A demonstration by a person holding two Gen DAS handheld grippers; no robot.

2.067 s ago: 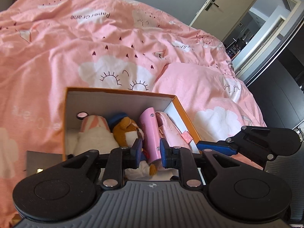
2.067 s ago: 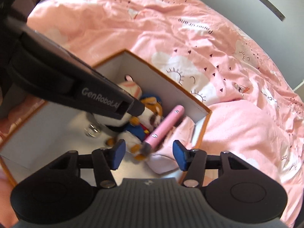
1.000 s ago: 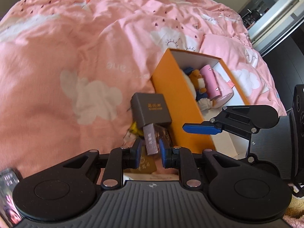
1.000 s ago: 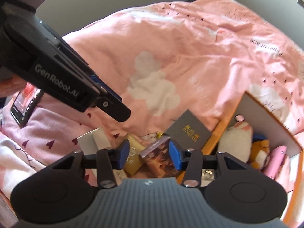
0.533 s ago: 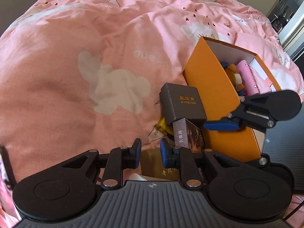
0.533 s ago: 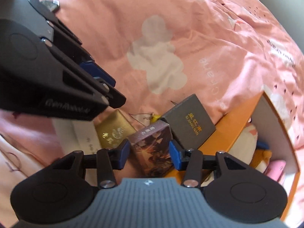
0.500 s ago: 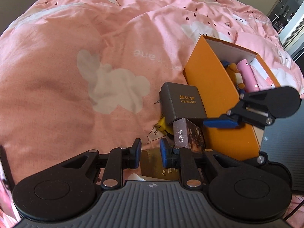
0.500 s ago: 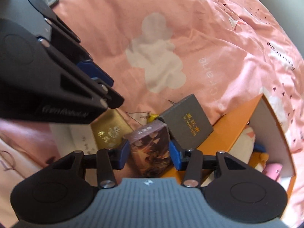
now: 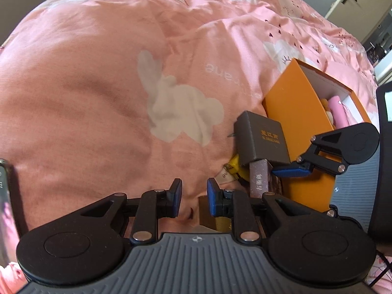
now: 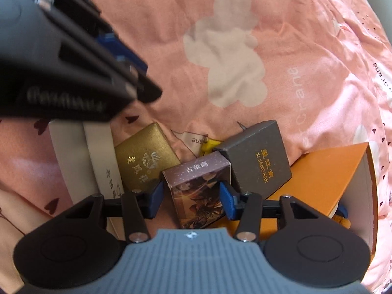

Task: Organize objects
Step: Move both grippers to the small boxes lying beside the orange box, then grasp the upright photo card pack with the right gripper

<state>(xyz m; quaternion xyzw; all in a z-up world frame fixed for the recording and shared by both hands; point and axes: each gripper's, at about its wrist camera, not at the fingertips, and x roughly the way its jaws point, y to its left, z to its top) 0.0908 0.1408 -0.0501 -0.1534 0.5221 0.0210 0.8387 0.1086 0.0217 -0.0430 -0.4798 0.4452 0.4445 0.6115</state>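
A small purple-brown picture box (image 10: 196, 186) stands on the pink quilt between the fingers of my right gripper (image 10: 191, 198), whose jaws are closing around it; a thin gap still shows at the left pad. A grey box with gold lettering (image 10: 259, 156) leans behind it against the orange box (image 10: 330, 171). To the left lie a gold box (image 10: 144, 156) and white boxes (image 10: 98, 152). My left gripper (image 9: 194, 193) hovers over bare quilt, nearly shut and empty. The grey box (image 9: 267, 142) and purple box (image 9: 257, 181) sit to its right.
The orange box (image 9: 294, 112) holds a pink tube (image 9: 338, 110) and soft toys. A small yellow item (image 10: 210, 144) lies under the grey box. A phone (image 9: 3, 196) lies at the far left edge. The pink quilt (image 9: 98, 98) spreads wide to the left and behind.
Both grippers have left the orange box, swung to the pile of small boxes beside it and sunk towards the quilt. The right jaws now straddle the purple box.
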